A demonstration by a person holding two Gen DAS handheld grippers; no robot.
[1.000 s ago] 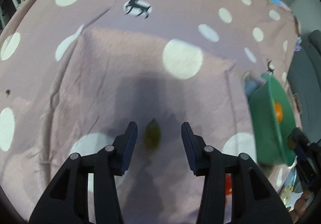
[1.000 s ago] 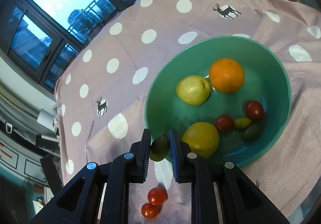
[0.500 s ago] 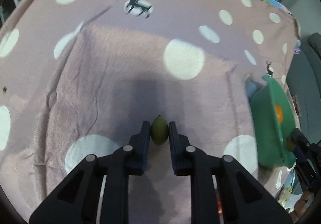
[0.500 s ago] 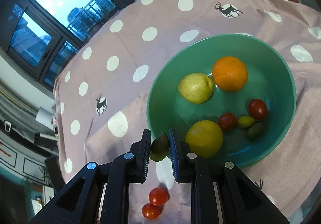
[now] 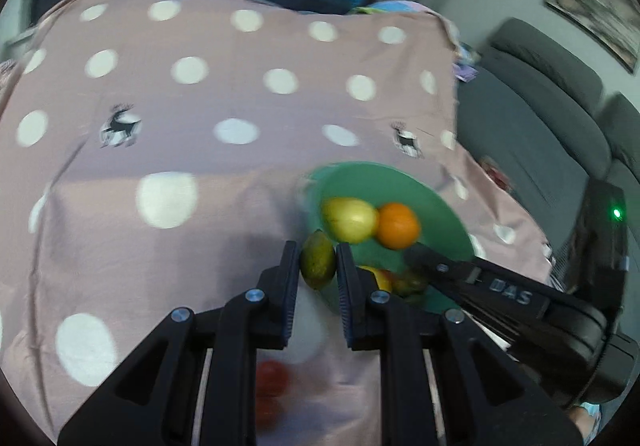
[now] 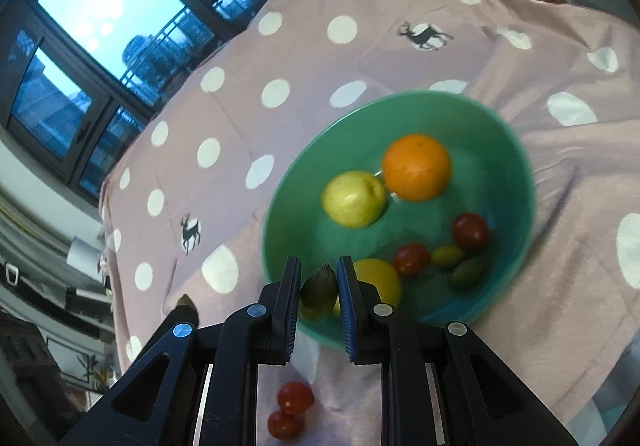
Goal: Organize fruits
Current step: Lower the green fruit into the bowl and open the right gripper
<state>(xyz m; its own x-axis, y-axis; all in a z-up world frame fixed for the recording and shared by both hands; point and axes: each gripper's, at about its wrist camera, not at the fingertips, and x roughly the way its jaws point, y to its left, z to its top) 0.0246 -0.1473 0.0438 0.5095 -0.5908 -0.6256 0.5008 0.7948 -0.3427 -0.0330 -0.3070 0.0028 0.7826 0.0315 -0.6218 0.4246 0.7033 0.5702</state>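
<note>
The left gripper (image 5: 317,266) has its fingers pinching a small green fruit (image 5: 317,264), held in the air just beside the near rim of the green bowl (image 5: 440,206). The right gripper (image 6: 319,291) likewise has its fingers clamped on a small dark-green fruit (image 6: 319,291), poised over the bowl's near edge. In the left view the right gripper shows as a black body reaching over the bowl from the right.

The bowl stands on the bench, which is draped in a pink cloth (image 6: 280,46) with white dots and small deer figures. Inside the bowl lie an orange (image 6: 416,167) touching a yellow-green apple (image 6: 354,199), a yellow lemon (image 6: 378,282) at the near wall, two cherry tomatoes (image 6: 470,231) and two small green fruits (image 6: 466,272) close together toward the bowl's right side.

Outside the bowl, on the cloth just below its near rim, two red tomatoes (image 6: 294,397) sit touching each other.
</note>
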